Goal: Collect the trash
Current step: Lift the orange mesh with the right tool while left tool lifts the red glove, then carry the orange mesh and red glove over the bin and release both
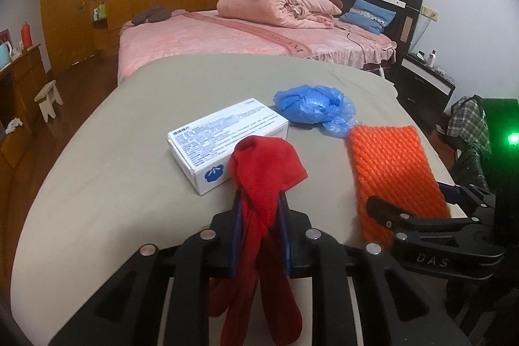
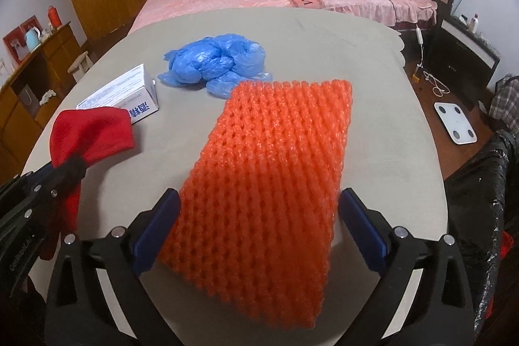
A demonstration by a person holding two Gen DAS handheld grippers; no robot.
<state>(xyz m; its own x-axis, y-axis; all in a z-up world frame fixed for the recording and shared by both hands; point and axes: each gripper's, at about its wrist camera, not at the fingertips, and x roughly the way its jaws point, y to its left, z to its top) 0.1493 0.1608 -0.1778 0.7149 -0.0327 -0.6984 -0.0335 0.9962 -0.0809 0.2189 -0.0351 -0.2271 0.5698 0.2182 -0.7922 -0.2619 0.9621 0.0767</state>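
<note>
Cloth hung from our left gripper (image 1: 259, 206): its fingers were clamped on a red fabric piece (image 1: 259, 180) at the lower centre of the left view. Our right gripper (image 2: 259, 216) stood with fingers apart either side of the orange foam net (image 2: 272, 164), which lay on the grey table (image 2: 389, 119). Further up the frame we saw a crumpled blue plastic bag (image 2: 211, 64), with a white box (image 1: 227, 141) to its left.

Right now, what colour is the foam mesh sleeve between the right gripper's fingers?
Bright orange foam mesh sleeve, clearest in the right wrist view.
</note>
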